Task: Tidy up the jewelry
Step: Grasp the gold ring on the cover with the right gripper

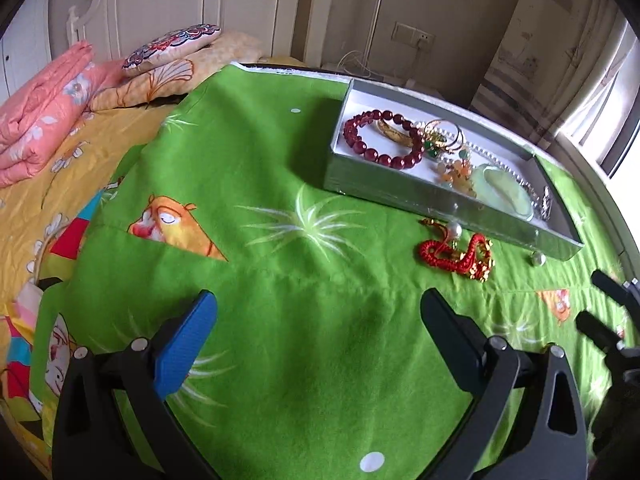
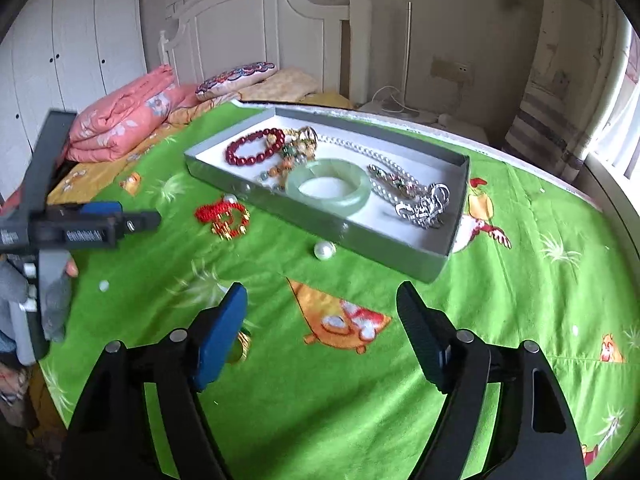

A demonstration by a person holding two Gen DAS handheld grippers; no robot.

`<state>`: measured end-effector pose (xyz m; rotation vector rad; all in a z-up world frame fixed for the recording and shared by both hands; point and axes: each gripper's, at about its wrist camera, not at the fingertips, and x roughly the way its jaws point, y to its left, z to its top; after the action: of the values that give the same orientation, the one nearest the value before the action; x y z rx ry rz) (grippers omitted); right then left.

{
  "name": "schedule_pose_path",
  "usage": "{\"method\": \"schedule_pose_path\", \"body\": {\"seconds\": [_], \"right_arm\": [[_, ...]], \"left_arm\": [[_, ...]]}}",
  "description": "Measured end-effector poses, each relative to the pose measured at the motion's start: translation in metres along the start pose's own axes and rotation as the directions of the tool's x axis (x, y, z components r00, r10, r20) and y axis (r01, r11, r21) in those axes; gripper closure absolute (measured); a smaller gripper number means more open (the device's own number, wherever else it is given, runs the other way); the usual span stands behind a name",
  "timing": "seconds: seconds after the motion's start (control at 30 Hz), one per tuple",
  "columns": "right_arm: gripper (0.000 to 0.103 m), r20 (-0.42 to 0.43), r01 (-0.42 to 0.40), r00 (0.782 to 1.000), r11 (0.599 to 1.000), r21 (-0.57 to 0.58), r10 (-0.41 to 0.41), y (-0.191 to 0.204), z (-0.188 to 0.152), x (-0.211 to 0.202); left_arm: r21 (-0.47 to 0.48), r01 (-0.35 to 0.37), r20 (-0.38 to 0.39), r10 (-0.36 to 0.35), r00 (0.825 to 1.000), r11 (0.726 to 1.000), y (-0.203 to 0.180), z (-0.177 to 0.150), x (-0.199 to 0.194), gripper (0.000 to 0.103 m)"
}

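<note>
A grey tray [image 2: 424, 258] [image 1: 372, 178] on the green cloth holds a dark red bead bracelet [image 2: 250, 146] [image 1: 384, 138], a jade bangle [image 2: 328, 188] [image 1: 506, 188], a silver chain [image 2: 420, 204], a pearl string and gold pieces. On the cloth in front of it lie a red and gold knotted bracelet [image 2: 224, 218] [image 1: 456, 254], a pearl [image 2: 324, 250] [image 1: 538, 259] and a gold ring [image 2: 240, 346] partly behind my right finger. My left gripper [image 1: 320, 308] [image 2: 132, 218] is open and empty. My right gripper [image 2: 322, 300] [image 1: 592, 300] is open and empty.
The green cartoon cloth [image 2: 340, 400] covers a bed. A folded pink quilt [image 2: 120, 124] and pillows [image 2: 240, 78] lie at the headboard. A window [image 2: 624, 120] is at the right. A small white bead [image 2: 104, 286] lies near the left edge.
</note>
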<state>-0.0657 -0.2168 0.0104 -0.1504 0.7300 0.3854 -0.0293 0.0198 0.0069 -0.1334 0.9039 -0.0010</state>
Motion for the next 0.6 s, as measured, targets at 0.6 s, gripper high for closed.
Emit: {"method": "schedule_pose_path", "body": {"seconds": [0.6], "right_arm": [[0.055, -0.13, -0.082, 0.989, 0.992, -0.1, 0.069, 0.045, -0.024, 0.01]], "left_arm": [[0.094, -0.086, -0.04, 0.09, 0.995, 0.992, -0.014, 0.002, 0.01, 0.002]]}}
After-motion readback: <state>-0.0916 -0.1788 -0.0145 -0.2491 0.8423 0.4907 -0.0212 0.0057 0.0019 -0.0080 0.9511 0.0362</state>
